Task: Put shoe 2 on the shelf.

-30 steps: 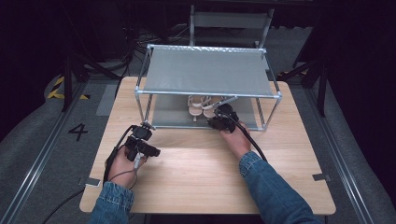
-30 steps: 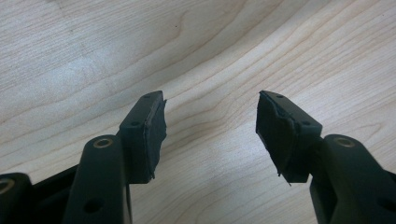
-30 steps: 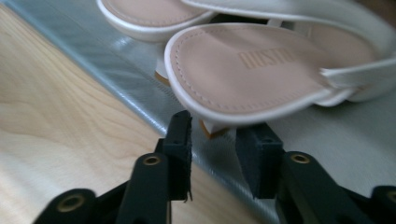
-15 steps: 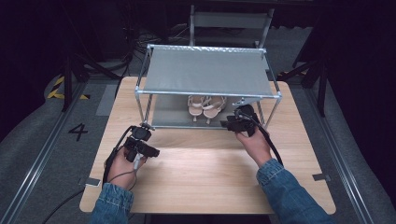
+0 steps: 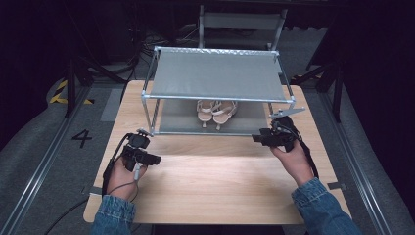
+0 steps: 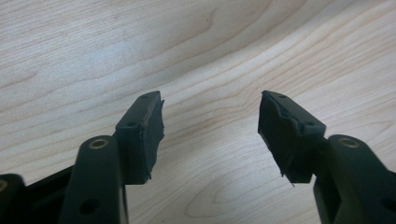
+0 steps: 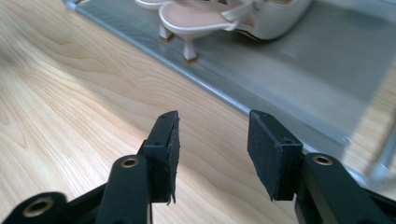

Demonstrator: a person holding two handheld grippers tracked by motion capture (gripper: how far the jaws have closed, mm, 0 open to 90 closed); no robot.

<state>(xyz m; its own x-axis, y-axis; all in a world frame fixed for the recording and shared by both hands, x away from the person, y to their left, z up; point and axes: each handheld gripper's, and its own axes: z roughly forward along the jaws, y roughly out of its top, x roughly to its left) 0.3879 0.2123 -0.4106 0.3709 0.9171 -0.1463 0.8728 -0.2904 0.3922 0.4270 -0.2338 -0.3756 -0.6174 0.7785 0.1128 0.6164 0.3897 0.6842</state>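
A pair of pale heeled sandals (image 5: 216, 111) stands on the lower shelf of a grey metal shoe rack (image 5: 218, 76) at the back of the wooden table (image 5: 215, 186). My right gripper (image 5: 255, 138) hovers in front of the rack's right post, pointing left. Its jaws have just been opening and are open with nothing between them. In the right gripper view the sandals (image 7: 210, 16) lie beyond the gripper (image 7: 212, 135), on the lower shelf (image 7: 299, 79). My left gripper (image 5: 155, 160) rests low at the front left, open and empty over bare wood (image 6: 210, 116).
A grey chair (image 5: 240, 22) stands behind the rack. The floor at the left carries a painted number 4 (image 5: 82, 138) and yellow-black tape (image 5: 61, 93). Bare tabletop spreads between the two hands.
My right gripper has drawn back from the sandals under the rack and swung right to the rack's right front post, its jaws wider. The left hand has stayed put.
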